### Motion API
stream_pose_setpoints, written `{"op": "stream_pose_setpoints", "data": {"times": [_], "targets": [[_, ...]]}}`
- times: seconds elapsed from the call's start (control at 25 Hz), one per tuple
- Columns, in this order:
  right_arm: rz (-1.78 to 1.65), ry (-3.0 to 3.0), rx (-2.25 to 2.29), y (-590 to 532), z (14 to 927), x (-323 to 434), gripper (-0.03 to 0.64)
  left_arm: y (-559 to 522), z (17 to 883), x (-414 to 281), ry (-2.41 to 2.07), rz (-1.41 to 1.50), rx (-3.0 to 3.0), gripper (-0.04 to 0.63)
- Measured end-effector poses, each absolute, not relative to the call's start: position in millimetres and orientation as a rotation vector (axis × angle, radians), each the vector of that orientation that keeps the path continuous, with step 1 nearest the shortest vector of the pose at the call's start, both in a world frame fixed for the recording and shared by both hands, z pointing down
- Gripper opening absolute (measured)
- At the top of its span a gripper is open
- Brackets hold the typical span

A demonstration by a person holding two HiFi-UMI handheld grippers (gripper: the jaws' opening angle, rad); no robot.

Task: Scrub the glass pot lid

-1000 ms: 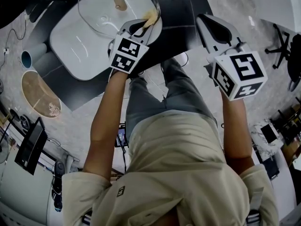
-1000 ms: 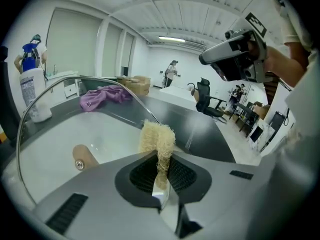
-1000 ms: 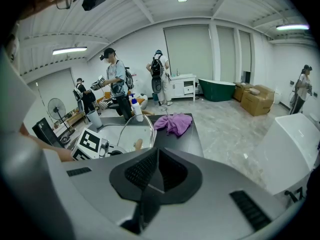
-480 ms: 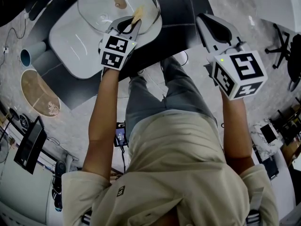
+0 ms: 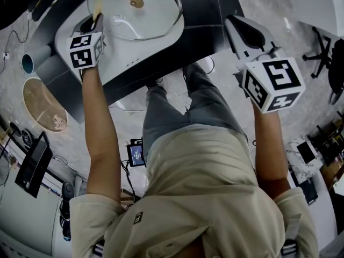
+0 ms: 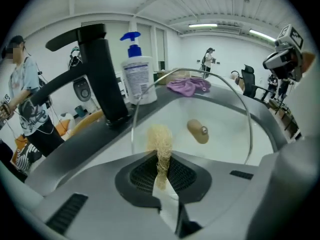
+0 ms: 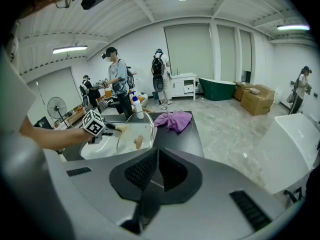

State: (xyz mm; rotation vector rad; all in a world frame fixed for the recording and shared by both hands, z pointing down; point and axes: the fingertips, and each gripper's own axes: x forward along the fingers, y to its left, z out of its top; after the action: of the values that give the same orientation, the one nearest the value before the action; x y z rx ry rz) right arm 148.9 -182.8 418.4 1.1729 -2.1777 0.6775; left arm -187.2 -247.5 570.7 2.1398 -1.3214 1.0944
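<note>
Here left gripper (image 6: 161,176) jaws pinch a loofah (image 6: 159,140) at the glass lid (image 6: 225,129) rim; right gripper (image 7: 154,171) closed, empty.

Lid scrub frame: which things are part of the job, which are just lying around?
In the job: glass pot lid, loofah scrubber, left gripper shut on it, sink.
Just about: pump bottle, purple cloth, faucet, right gripper, shut and empty.

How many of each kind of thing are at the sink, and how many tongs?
Glass pot lid: 1
Scrubber: 1
Soap bottle: 1
Purple cloth: 1
Tap: 1
Tongs: 2, left tongs and right tongs
Total: 7
</note>
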Motion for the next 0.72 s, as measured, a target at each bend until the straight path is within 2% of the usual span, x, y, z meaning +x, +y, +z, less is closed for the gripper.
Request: {"op": "stream_pose_setpoints", "data": {"times": [0.4,0.72], "targets": [[0.675,-2.180,1.169,-179.9,419.1,147.9,0.028,-244.8,569.4,-196.6,-1.342,1.159,2.135,0.043],[0.686,-2.180,1.168,-177.2,422.3,149.0,0.028,-219.3,595.8,-159.1,-1.152,1.186,2.148,0.043]]}}
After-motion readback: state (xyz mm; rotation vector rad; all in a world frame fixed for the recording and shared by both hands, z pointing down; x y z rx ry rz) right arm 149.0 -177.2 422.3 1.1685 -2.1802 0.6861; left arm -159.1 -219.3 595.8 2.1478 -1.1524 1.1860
